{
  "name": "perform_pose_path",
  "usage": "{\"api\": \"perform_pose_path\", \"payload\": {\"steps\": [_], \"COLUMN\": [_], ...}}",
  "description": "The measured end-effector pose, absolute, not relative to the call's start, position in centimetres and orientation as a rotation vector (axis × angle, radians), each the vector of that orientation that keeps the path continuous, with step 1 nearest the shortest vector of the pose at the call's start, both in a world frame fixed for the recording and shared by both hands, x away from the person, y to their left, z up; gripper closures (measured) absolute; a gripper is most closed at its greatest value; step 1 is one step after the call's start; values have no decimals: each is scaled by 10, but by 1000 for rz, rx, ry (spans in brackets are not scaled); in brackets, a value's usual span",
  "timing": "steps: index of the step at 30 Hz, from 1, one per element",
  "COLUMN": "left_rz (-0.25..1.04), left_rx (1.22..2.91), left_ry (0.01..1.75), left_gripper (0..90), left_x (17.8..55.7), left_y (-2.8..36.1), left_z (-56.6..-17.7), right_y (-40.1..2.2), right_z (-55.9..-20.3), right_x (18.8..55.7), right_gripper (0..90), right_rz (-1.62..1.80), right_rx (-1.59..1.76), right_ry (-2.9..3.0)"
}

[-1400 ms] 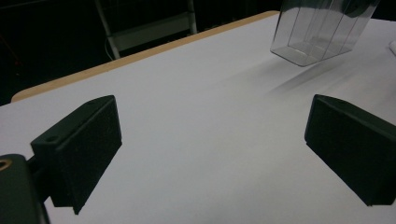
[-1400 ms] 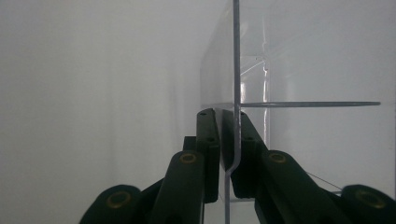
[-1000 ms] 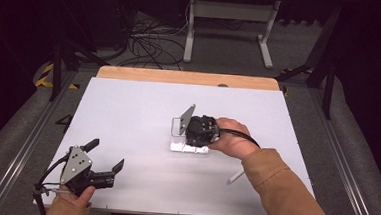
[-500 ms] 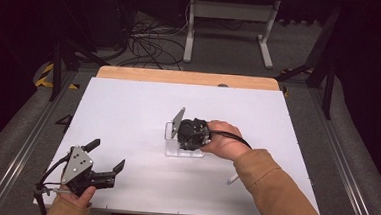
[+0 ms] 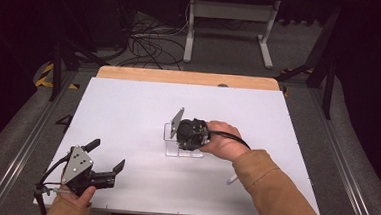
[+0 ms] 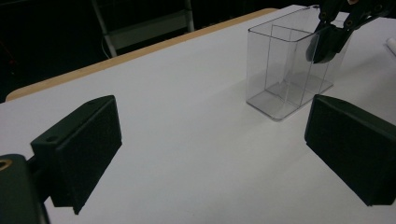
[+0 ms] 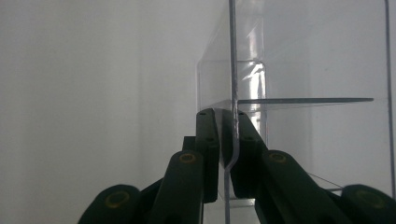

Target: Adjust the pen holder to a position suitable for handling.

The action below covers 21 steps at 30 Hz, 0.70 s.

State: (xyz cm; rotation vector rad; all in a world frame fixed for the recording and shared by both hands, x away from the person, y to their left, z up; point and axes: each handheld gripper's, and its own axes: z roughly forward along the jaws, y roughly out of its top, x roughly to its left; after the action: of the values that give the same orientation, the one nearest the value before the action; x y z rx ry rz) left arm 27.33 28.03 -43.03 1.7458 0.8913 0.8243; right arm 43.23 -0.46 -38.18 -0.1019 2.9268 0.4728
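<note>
Right gripper (image 5: pixel 179 132): just right of centre in the high view, held by the person's right hand (image 5: pixel 222 143); its jaws are clamped onto one wall of the clear plastic box. In the right gripper view the two black jaws (image 7: pixel 229 140) rise from the bottom middle and pinch the wall's thin edge between their pads.
Left gripper (image 5: pixel 106 156): lower left of the high view, in the left hand (image 5: pixel 72 200); jaws spread wide with nothing between them. In the left gripper view its pads (image 6: pixel 84 149) stand at the left and right edges over bare table.
Clear plastic box (image 5: pixel 181 139): near the middle of the high view, upright on the table, open at the top, with a see-through divider inside. In the left gripper view it sits upper right (image 6: pixel 285 70), with the right gripper's jaws (image 6: pixel 327 39) at its far wall.
Table (image 5: pixel 128 113): white top, with a wooden strip along the far edge.
Small white object (image 5: pixel 231 179): on the table beside the orange sleeve, lower right of centre; too small to tell what it is.
</note>
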Motion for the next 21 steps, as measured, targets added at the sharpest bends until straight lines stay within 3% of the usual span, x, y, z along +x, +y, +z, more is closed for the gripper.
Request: {"api": "perform_pose_path", "payload": {"steps": [10, 21], "left_rz": [826, 827], "left_rx": [1746, 1745], "left_ry": [890, 892], "left_gripper": [46, 46], "left_x": [273, 274], "left_y": [281, 281], "left_z": [-430, -430], "right_y": [-5, -34], "right_z": [-382, -346], "right_x": [432, 424], "right_gripper": [824, 512], "right_rz": [490, 843], "right_rx": [-103, 9], "right_ry": [2912, 2794]}}
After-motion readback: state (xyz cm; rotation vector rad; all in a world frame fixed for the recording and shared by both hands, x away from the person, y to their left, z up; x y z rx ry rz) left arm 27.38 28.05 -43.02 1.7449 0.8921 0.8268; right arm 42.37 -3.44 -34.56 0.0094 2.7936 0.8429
